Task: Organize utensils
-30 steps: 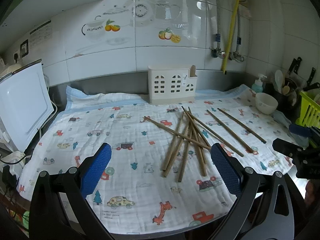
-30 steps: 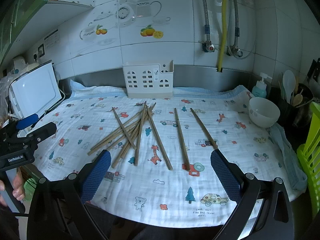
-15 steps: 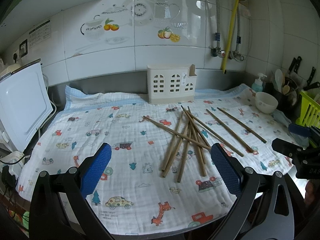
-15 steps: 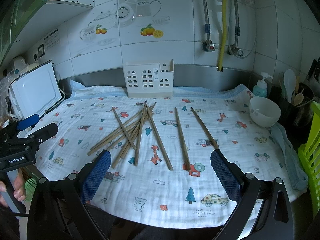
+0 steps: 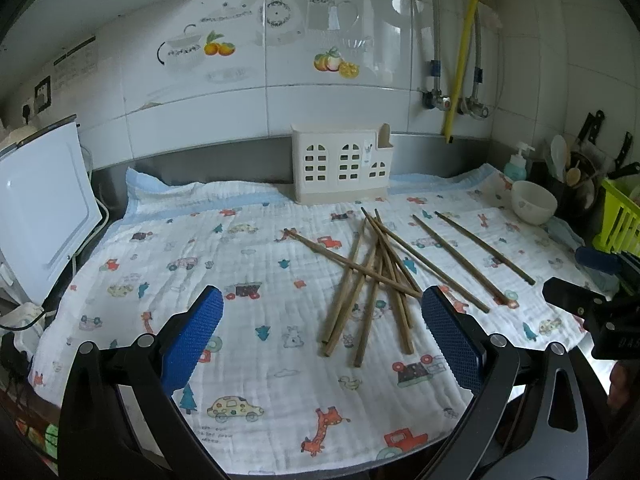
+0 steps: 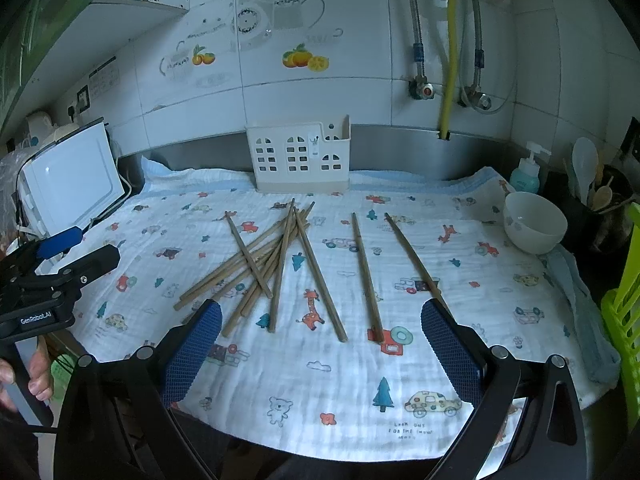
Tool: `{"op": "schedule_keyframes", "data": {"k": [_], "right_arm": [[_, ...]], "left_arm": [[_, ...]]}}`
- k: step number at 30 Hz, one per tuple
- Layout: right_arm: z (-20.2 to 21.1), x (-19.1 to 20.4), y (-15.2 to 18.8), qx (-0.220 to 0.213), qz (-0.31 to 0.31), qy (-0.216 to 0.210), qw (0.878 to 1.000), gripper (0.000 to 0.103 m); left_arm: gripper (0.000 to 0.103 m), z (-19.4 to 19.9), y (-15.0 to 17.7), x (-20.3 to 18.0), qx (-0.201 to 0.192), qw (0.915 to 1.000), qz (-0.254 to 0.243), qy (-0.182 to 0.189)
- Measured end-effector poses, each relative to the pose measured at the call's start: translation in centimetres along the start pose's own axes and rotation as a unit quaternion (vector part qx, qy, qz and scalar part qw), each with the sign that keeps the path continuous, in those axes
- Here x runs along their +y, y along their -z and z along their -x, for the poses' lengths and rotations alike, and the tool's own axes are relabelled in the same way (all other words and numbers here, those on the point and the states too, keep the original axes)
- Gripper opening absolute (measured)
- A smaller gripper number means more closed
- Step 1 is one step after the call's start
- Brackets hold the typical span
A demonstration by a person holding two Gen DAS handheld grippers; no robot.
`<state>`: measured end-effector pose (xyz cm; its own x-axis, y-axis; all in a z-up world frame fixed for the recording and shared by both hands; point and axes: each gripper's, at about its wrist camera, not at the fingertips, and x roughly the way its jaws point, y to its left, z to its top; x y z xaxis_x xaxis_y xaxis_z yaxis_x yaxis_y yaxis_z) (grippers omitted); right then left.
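Chopsticks (image 6: 280, 264) loose on tabletop cloth (image 6: 460, 288), long axes mostly running away toward holder (image 6: 300, 160). Right hand-held gripper (image 6: 320, 352) nearer, probably; left hand-held gripper (image 5: 320, 340) too: both wide open, empty.

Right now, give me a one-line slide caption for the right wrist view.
Open right gripper hovers over scattered wooden chopsticks on a cartoon-print cloth, white utensil holder empty-looking at the back wall.

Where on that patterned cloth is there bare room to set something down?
Free: the cloth's left half, between the white appliance and the chopstick pile, and the near strip before both open tools. Crowded: the pile under the holder, and the bowl corner.
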<state>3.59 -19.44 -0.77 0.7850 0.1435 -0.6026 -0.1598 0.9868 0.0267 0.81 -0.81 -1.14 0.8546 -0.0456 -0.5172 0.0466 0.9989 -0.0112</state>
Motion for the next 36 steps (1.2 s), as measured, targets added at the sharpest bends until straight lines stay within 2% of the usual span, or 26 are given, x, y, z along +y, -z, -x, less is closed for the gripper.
{"op": "schedule_keyframes", "data": {"k": [8, 16, 18, 21, 23, 27, 29, 34, 36], "right_arm": [[-0.8, -0.4, 0.2, 0.006, 0.001, -0.004, 1.0, 0.096], [-2.0, -1.2, 0.7, 0.016, -0.003, -0.001, 1.0, 0.096], [-2.3, -1.4, 0.9, 0.019, -0.006, -0.004, 1.0, 0.095], [-2.9, -1.4, 0.9, 0.025, -0.005, -0.005, 1.0, 0.094], [-3.3, -1.5, 0.7, 0.028, -0.004, -0.011, 1.0, 0.081], [-4.4, -1.4, 0.7, 0.036, -0.001, -0.022, 0.999, 0.077], [-5.0, -1.1, 0.7, 0.041, 0.001, -0.035, 0.999, 0.067], [-6.6, 0.3, 0.4, 0.046, 0.022, -0.066, 0.997, 0.06], [-7.3, 0.9, 0.1, 0.049, 0.032, -0.077, 0.995, 0.053]], "left_arm": [[0.096, -1.4, 0.0, 0.3, 0.01, 0.9999, 0.002, 0.006], [0.08, -2.9, 0.3, 0.4, 0.024, 0.9996, 0.003, 0.014], [0.07, -3.4, 0.3, 0.7, 0.03, 0.9993, 0.013, 0.019], [0.066, -4.4, 0.4, 1.1, 0.043, 0.9981, 0.028, 0.034], [0.063, -4.9, 0.4, 1.1, 0.047, 0.9979, 0.028, 0.034], [0.06, -5.4, 0.6, 1.1, 0.051, 0.998, 0.022, 0.031], [0.06, -5.7, 0.7, 1.3, 0.055, 0.9977, 0.023, 0.032], [0.06, -6.6, 1.2, 1.8, 0.068, 0.9969, 0.024, 0.03], [0.06, -6.9, 1.3, 2.1, 0.073, 0.9965, 0.027, 0.03]]}}
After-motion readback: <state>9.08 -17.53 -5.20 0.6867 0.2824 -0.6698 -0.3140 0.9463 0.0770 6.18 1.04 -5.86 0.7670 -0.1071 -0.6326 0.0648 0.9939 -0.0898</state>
